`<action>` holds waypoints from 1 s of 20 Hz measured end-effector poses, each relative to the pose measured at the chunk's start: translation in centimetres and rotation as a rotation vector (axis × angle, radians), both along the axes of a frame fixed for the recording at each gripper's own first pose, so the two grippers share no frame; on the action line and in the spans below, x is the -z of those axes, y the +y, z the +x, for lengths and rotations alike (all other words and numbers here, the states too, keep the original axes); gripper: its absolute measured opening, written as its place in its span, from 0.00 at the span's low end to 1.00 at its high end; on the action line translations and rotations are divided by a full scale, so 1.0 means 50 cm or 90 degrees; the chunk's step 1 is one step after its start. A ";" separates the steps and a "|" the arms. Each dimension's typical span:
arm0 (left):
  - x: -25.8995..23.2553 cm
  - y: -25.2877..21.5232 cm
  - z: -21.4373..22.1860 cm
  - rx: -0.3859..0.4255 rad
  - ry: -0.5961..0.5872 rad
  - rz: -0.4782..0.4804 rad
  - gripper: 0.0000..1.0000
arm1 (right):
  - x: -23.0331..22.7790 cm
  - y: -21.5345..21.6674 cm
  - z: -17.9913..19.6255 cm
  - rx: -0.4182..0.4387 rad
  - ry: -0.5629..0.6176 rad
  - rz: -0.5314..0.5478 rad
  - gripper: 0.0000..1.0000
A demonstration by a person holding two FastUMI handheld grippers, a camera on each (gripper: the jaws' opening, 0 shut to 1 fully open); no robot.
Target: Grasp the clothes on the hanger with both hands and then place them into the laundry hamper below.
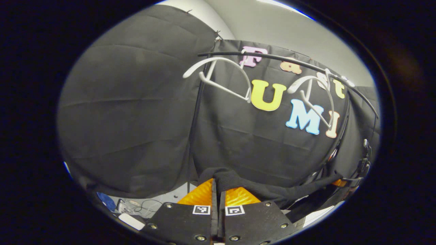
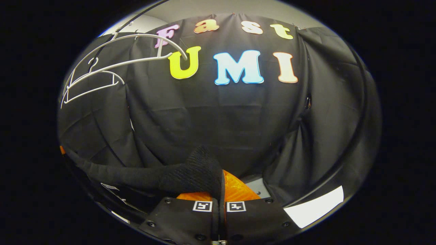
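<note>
Below the bare hangers (image 1: 223, 76), the left gripper (image 1: 218, 197) and right gripper (image 2: 220, 190) each pinch an end of the black knit garment (image 2: 190, 172), jaws closed on it. Best lowered level, both grips firm, toward the unseen hamper. The cloth sags, ribbed and limp, between them.

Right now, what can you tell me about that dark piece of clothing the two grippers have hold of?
The black knit garment looks soft and ribbed, like a sweater. It is off the white hangers on the rail above and stretched in a sagging band between the grippers. The right gripper pinches one bunched end between its orange fingers; the left gripper clamps the other. How it is cut cannot be told.
</note>
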State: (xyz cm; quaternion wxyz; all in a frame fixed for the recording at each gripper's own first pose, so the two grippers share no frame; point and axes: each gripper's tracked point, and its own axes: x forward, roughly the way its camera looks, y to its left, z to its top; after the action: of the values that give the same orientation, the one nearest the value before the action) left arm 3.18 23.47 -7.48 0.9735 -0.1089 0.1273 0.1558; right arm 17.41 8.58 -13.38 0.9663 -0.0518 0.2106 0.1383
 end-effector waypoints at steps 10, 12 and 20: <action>0.140 -0.108 0.062 0.189 0.102 0.055 0.02 | 0.079 -0.036 -0.139 0.077 0.056 -0.012 0.01; 0.163 -0.124 0.072 0.210 0.121 0.049 0.01 | 0.093 -0.039 -0.144 0.089 0.059 -0.020 0.01; 0.271 -0.192 0.070 0.283 0.198 0.048 0.00 | 0.199 -0.044 -0.178 0.149 0.135 0.012 0.02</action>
State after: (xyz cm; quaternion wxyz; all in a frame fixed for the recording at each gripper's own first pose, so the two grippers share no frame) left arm 6.70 13.89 -21.05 0.9560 -0.0170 0.2899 -0.0424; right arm 8.50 6.40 -23.33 0.9487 -0.0033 0.3148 0.0310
